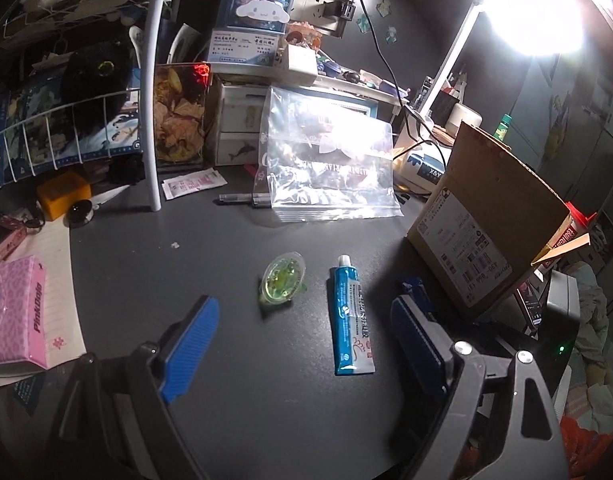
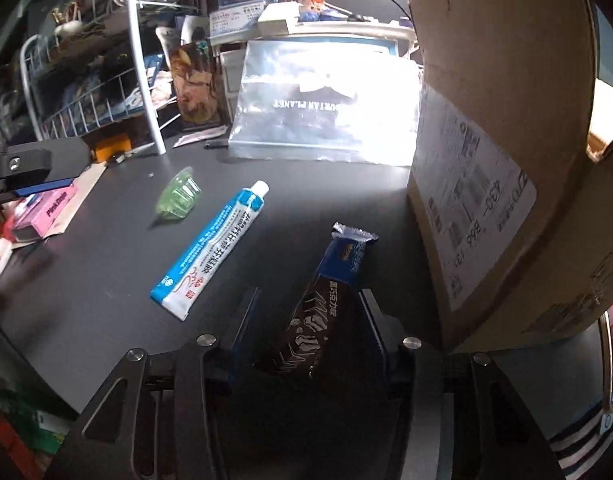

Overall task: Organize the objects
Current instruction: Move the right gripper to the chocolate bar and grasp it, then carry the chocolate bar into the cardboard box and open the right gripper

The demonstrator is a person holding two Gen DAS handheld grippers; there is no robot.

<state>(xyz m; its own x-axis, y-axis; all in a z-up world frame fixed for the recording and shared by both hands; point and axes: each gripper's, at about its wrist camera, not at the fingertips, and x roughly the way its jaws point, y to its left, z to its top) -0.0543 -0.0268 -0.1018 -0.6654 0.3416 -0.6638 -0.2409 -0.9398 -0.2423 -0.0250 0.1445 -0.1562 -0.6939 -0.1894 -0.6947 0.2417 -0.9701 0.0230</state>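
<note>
A blue and white tube (image 1: 352, 316) lies on the dark desk, cap pointing away; it also shows in the right wrist view (image 2: 210, 248). A small green jelly cup (image 1: 281, 282) lies left of it, also seen in the right wrist view (image 2: 178, 197). My left gripper (image 1: 302, 340) is open and empty, hovering over the desk just in front of both. My right gripper (image 2: 306, 316) is shut on a dark chocolate bar wrapper (image 2: 322, 304), held beside the cardboard box (image 2: 502, 184). The box also shows at the right of the left wrist view (image 1: 486, 220).
A clear zip bag (image 1: 330, 168) leans at the back of the desk. A white wire rack (image 1: 66, 120) with clutter stands at the left. A pink tissue pack (image 1: 22, 312) lies at the left edge. A bright lamp (image 1: 534, 16) glares at upper right.
</note>
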